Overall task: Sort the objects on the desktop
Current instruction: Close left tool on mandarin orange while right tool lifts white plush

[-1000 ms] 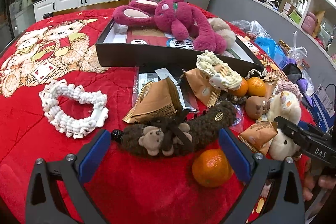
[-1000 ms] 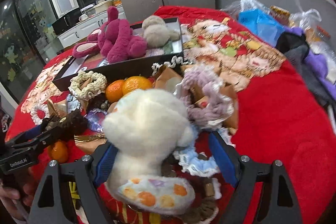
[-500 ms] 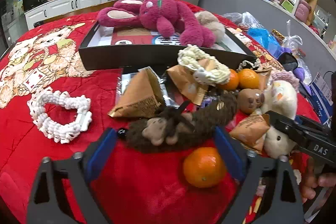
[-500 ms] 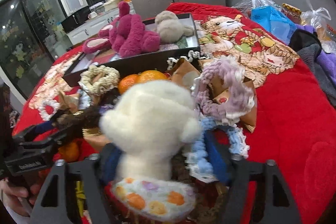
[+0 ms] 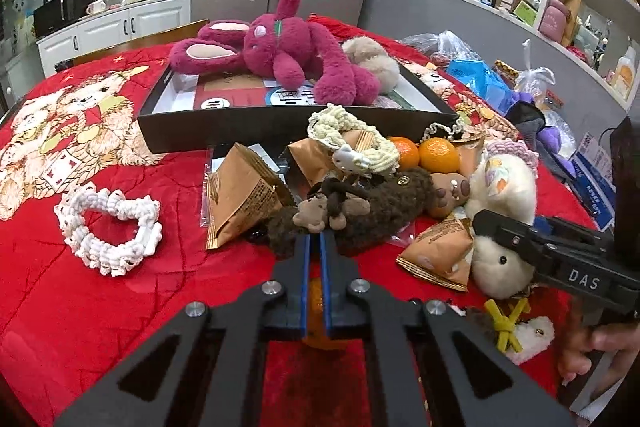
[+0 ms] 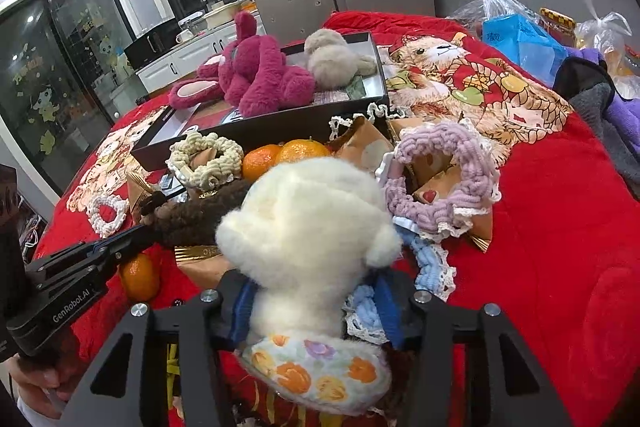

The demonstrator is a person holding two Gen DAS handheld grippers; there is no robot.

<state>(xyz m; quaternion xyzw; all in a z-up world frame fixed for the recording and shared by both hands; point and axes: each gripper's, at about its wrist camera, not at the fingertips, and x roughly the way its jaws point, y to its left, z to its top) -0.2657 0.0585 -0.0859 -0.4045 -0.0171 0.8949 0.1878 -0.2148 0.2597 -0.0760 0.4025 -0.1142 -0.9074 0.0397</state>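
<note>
Left wrist view: left claw (image 5: pixel 314 243) pressed together on the brown furry scrunchie (image 5: pixel 360 211), soft and light, best pinched at its rim. Right claw (image 6: pixel 316 303) pinches the cream plush toy (image 6: pixel 308 227), squashy. Both sit mid-counter (image 5: pixel 80 307), crowded by tangerines (image 5: pixel 440 153), snack packets (image 5: pixel 436 251) before the black tray (image 5: pixel 240 131).

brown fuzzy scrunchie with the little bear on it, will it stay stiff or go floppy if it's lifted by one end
The brown fuzzy scrunchie with a small bear charm probably goes floppy: it already sags in a curve over the brown paper snack packets. It looks like light plush, so likely easy to lift. The left hand-held gripper pinches its near edge, so the far end may dangle and drag neighbours.
</note>
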